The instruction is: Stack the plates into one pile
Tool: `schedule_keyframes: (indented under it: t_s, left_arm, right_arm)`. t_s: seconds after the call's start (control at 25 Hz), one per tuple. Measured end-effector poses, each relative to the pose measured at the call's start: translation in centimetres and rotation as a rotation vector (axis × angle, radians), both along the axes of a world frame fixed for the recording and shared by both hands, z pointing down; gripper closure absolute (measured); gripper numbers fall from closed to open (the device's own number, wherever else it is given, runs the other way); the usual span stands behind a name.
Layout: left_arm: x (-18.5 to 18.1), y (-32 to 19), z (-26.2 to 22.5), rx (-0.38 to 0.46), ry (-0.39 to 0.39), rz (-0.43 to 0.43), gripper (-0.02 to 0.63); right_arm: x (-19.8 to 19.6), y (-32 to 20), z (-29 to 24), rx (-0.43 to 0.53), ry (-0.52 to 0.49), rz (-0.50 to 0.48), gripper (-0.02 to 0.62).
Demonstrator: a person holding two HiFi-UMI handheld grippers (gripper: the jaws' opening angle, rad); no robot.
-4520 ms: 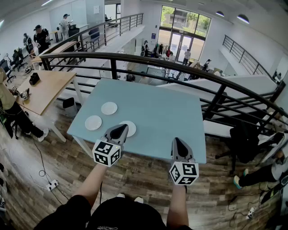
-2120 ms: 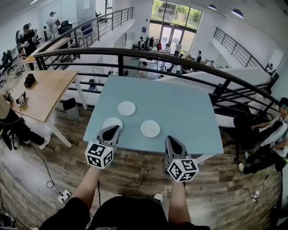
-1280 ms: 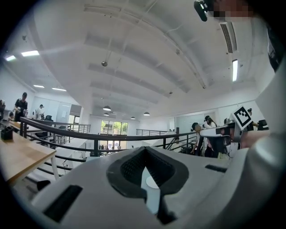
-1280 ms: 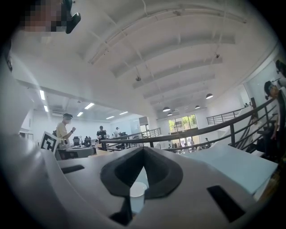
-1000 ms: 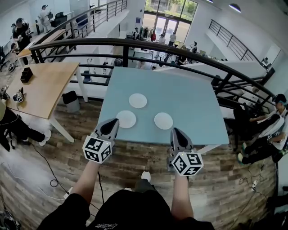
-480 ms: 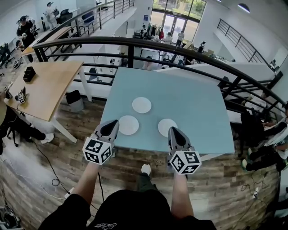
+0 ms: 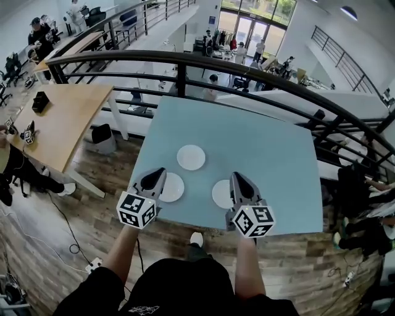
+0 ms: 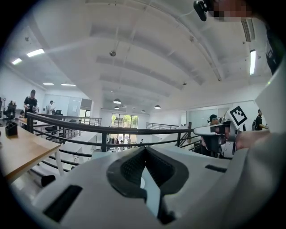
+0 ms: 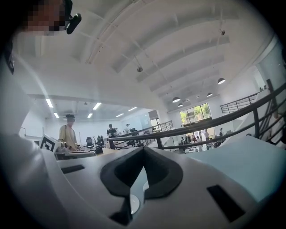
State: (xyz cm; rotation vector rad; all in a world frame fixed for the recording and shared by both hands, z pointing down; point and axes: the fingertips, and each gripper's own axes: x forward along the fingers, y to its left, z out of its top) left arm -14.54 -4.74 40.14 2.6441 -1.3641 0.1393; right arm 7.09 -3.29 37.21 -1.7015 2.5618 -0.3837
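You hold two grippers: one left gripper [image 7: 157, 172] and one right gripper [image 7: 237, 178]. Each carries one marker block, making two cubes [image 7: 136, 210] [image 7: 253, 221]. Three plates [image 7: 191, 157] [image 7: 171, 186] [image 7: 219, 192] lie singly. Two tables show, one blue table [image 7: 265, 148] and one wooden table [image 7: 62, 117]. You also see one bin [image 7: 102, 137], one black box [image 7: 41, 102], one curved railing [image 7: 247, 69], one shoe [image 7: 196, 239] and one power strip [image 7: 92, 265]. At least two people [image 7: 41, 38] [image 7: 78, 11] stand far off; the rest are too small to count.
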Motion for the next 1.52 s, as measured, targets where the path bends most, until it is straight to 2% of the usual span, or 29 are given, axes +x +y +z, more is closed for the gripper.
schedule_keyframes:
  t_s: [0.24, 0.4, 0.72, 0.92, 1.2, 1.52]
  left_arm:
    - [3.0, -4.9, 0.7, -0.027, -0.003, -0.041, 0.598]
    - [5.8, -7.2, 0.7, -0.028, 0.004, -0.028, 0.598]
    - [8.6, -9.5, 2.2, -0.052, -0.011, -0.012, 0.598]
    - [10.1, -10.3, 3.1, -0.077, -0.027, 0.006, 0.598]
    - [12.1, -11.3, 4.6, -0.122, -0.025, 0.080, 0.598]
    - [15.7, -10.9, 8.9, -0.238, -0.069, 0.234, 0.598]
  right_arm:
    - [2.6, -5.4, 0.6, -0.012, -0.009, -0.044, 0.589]
    - [4.8, -7.7, 1.2, -0.021, -0.017, -0.055, 0.589]
    - [7.7, -10.0, 2.7, -0.044, -0.078, -0.062, 0.589]
    - [8.5, -10.6, 3.8, -0.062, -0.037, -0.063, 0.589]
    - [9.1, -10.9, 6.0, -0.114, -0.044, -0.035, 0.589]
    - [8.9, -10.8, 10.5, -0.221, -0.078, 0.011, 0.589]
